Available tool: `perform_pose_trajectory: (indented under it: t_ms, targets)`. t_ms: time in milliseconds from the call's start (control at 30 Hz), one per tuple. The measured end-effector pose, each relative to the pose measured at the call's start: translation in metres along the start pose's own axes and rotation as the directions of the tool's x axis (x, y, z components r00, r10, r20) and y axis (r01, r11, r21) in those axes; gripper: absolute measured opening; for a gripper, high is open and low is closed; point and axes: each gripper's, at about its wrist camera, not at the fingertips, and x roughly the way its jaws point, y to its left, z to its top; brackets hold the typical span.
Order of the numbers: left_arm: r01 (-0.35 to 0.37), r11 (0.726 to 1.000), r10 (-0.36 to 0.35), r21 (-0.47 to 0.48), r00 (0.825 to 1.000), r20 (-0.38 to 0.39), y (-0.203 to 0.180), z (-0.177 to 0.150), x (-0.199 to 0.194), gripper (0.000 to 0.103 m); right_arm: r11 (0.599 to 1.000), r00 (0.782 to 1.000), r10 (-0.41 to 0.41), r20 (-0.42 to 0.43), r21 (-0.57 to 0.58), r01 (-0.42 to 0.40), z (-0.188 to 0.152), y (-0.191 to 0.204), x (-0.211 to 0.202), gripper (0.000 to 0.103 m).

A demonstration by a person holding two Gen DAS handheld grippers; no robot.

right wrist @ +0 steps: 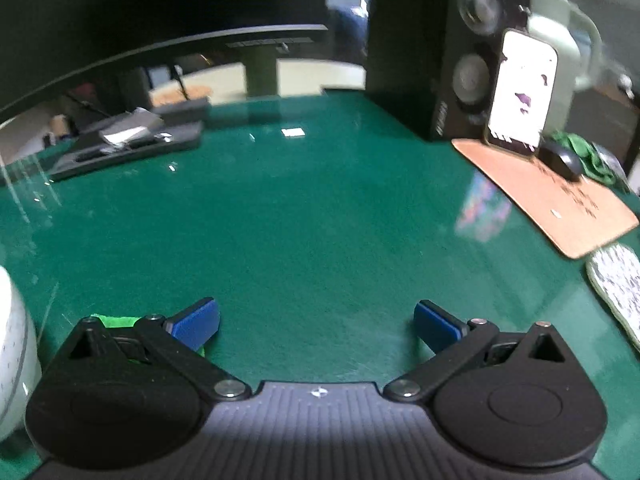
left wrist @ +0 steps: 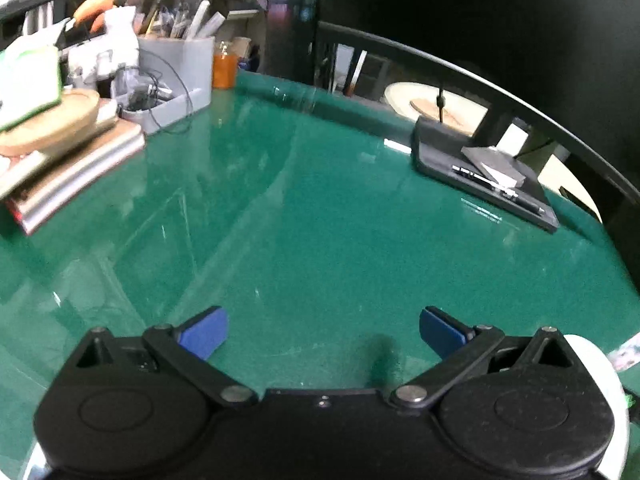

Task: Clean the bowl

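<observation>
Hovering over green desk (left wrist: pixel 320 208): left gripper (left wrist: pixel 323 334) and right gripper (right wrist: pixel 316 326) both spread, empty. White bowl (right wrist: pixel 12 344) between them, ungrasped; green cloth (right wrist: pixel 116 321) waits beside it.

A bowl (right wrist: pixel 12 344), probably, sits left of the right claw (right wrist: pixel 316 326); a mouse (right wrist: pixel 562 162) lies on the mat (right wrist: pixel 552 204).

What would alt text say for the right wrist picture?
The right tool, blue fingers spread wide and holding nothing, hovers over a green desk mat. A white bowl sits at the left edge; a speaker and mouse stand far right.
</observation>
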Motion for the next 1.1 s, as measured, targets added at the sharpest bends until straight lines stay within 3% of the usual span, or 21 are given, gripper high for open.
perform_pose_trajectory:
  t_ms: [233,1100]
  targets:
    - [-0.088,0.988,0.079,0.13,0.994,0.07,-0.023,-0.015,0.007,0.103,1.0,1.0,0.006,0.015,-0.002,-0.006,0.003,0.0,-0.002,0.103]
    - [-0.081,0.988,0.073,0.132,0.995,0.066,-0.022,-0.015,0.008,0.103,1.0,1.0,0.009,0.01,-0.004,-0.009,0.002,0.0,-0.002,0.103]
